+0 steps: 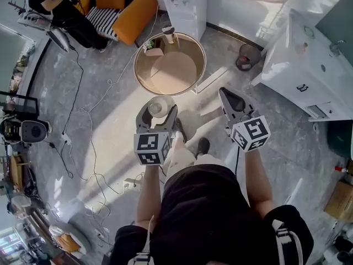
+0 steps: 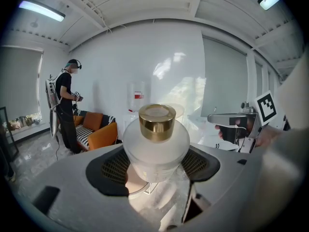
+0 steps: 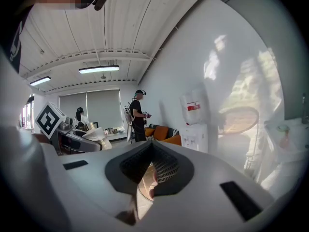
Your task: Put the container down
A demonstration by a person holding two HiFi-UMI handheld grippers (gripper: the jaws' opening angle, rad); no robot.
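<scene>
A frosted white container with a gold cap stands upright between the jaws of my left gripper, which is shut on its body. In the head view the container hangs above the floor, just in front of a round wooden table, with the left gripper around it. My right gripper is held to the right at about the same height, its jaws together with nothing between them. From its own view the right gripper shows only floor and table through the slit.
The round table carries a small pink box with a plant and a cup-like thing. An orange sofa and another person are at the back left. A white counter and a bin stand right. Cables cross the floor.
</scene>
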